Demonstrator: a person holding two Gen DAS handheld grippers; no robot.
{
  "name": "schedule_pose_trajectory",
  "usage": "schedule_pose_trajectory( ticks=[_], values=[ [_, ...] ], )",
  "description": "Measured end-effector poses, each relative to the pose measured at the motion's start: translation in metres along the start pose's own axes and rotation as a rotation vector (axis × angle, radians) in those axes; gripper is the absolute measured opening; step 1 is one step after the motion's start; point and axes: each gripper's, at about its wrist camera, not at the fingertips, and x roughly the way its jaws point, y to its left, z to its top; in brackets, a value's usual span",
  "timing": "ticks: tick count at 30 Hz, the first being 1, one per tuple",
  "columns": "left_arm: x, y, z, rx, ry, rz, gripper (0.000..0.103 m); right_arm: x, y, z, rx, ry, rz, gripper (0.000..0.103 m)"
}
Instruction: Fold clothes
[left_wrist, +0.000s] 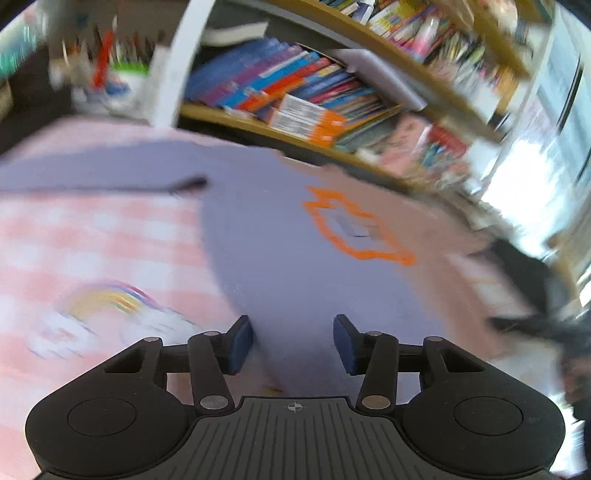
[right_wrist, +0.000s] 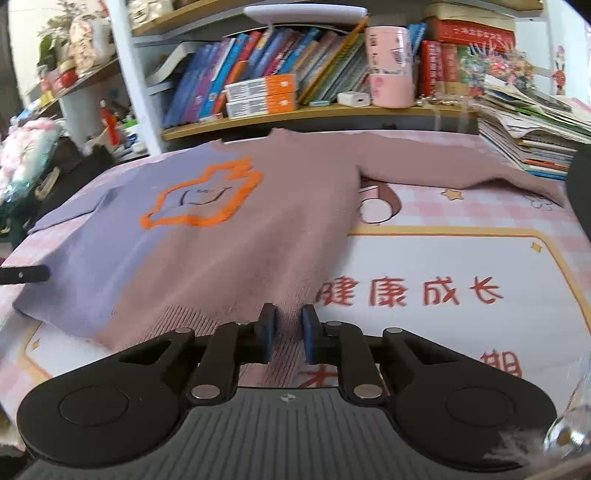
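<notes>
Right wrist view first: red Chinese characters 健康成长 (right_wrist: 410, 293) printed across a white panel of the pink checked table cover (right_wrist: 480, 206), framed by a yellow line; more red characters nearer the camera, cut off and unreadable. Spread flat on that cover, one knit sweater (right_wrist: 229, 236), lilac on one half and dusty pink on the other, ribbed at the hem, with an orange outlined shape (right_wrist: 201, 195) enclosing a small stitched smile. One sleeve stretched out toward a stack of magazines (right_wrist: 528, 129). Right gripper (right_wrist: 287, 334) low at the pink hem, blue pads (right_wrist: 267, 332) drawn close with a fold of ribbed knit between them; cannot tell whether actually pinched or merely lying under. Behind, a wooden shelf with a row of leaning books (right_wrist: 258, 62), two orange-and-white boxes (right_wrist: 260, 96) stacked, one pink cylindrical tin (right_wrist: 391, 66), one small white charger (right_wrist: 352, 99); spine lettering too blurred to read.

Left wrist view, heavily smeared: left gripper (left_wrist: 293, 341) with pads (left_wrist: 240, 341) spread wide apart, nothing between them, poised over the lilac half of the sweater. Beside it on the cover, a printed rainbow with two white clouds (left_wrist: 110, 314). Same orange boxes visible on the shelf beyond.
</notes>
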Motion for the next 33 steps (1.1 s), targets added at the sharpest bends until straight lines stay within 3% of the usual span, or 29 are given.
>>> schedule_pose_trajectory(
  ticks=[1,2,3,12,18,21,23,24,25,27,28,30,33],
  values=[
    [0.001,-0.002,0.0,0.012,0.004,0.01,0.035,-0.002,0.001,-0.001,-0.006,0.001,-0.006,0.013],
    [0.003,-0.002,0.001,0.018,0.01,0.026,0.017,-0.004,0.001,-0.002,-0.009,0.0,-0.017,0.013],
    [0.004,-0.001,0.001,0.02,0.013,0.037,0.012,-0.006,0.0,-0.002,-0.011,-0.002,-0.03,0.013],
    [0.009,-0.011,0.0,0.061,0.009,0.04,0.008,-0.008,-0.013,-0.003,0.025,-0.026,-0.083,0.013],
    [-0.001,-0.008,-0.002,0.072,0.023,0.056,0.008,-0.019,-0.005,-0.01,-0.003,0.003,-0.053,0.012],
    [-0.005,-0.008,-0.003,0.076,0.022,0.062,0.008,-0.02,-0.003,-0.01,-0.012,-0.003,-0.066,0.012],
    [-0.007,-0.01,-0.004,0.075,0.015,0.082,0.016,-0.021,-0.002,-0.01,-0.018,-0.007,-0.075,0.014],
    [-0.009,-0.011,-0.004,0.072,0.01,0.087,0.018,-0.021,-0.001,-0.01,-0.021,-0.009,-0.08,0.021],
    [-0.01,-0.011,-0.005,0.065,0.003,0.085,0.022,-0.021,-0.001,-0.009,-0.023,-0.011,-0.084,0.036],
    [-0.013,-0.011,-0.006,0.047,-0.013,0.08,0.039,-0.023,0.001,-0.008,-0.033,-0.026,-0.077,0.052],
    [-0.014,-0.011,-0.007,0.039,-0.021,0.077,0.048,-0.023,0.0,-0.006,-0.031,-0.03,-0.062,0.051],
    [-0.012,-0.01,-0.007,0.023,-0.021,0.086,0.049,-0.021,-0.003,-0.003,-0.017,-0.029,-0.064,0.049],
    [-0.009,-0.01,-0.008,0.012,-0.024,0.09,0.047,-0.016,-0.008,-0.001,0.003,-0.017,-0.061,0.038]
  ],
)
